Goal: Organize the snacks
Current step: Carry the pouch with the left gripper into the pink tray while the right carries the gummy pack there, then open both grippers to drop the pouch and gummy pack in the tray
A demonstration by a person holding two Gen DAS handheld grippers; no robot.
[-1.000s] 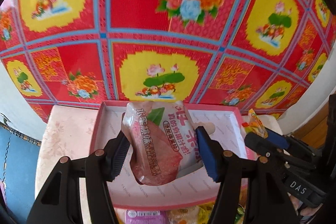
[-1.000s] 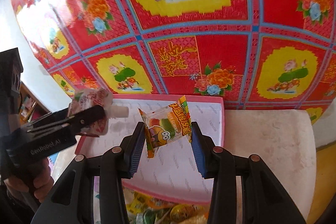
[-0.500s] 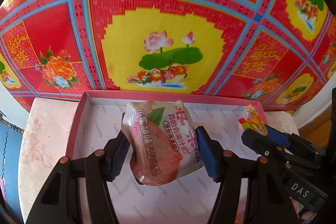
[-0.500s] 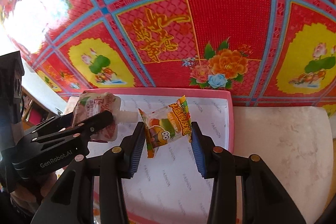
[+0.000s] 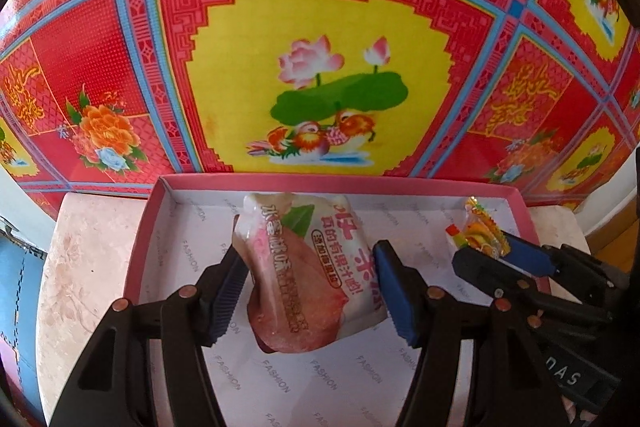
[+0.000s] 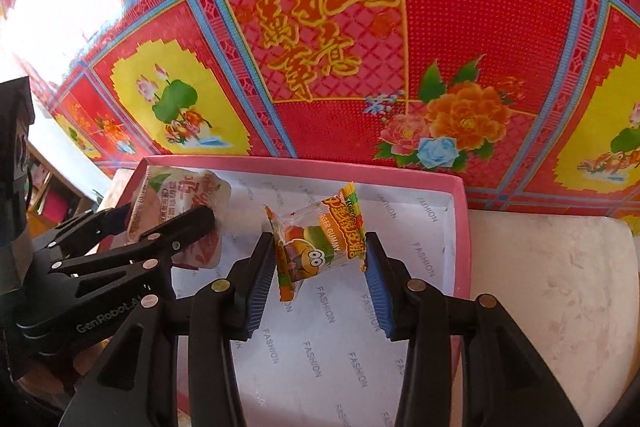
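Snacks hang over the pink-rimmed white box [image 5: 148,227]: left hand-held gripper [image 5: 308,291] pinches a pink juice pouch [image 5: 304,267]; at three o'clock, right hand-held gripper [image 6: 320,267] pinches a gummy packet [image 6: 316,239], ready for dropping.

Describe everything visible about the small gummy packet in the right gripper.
The gummy packet is a small pillow-shaped pack of glossy clear film, printed with a cartoon burger face, "BURGER GUMMY" and a yellow strip of red characters. Its crimped end seals flare orange and green. It hangs tilted, clamped at both sides between the blue pads of the right gripper, above the pink-walled box lined with white paper; it looks clear of the lining.
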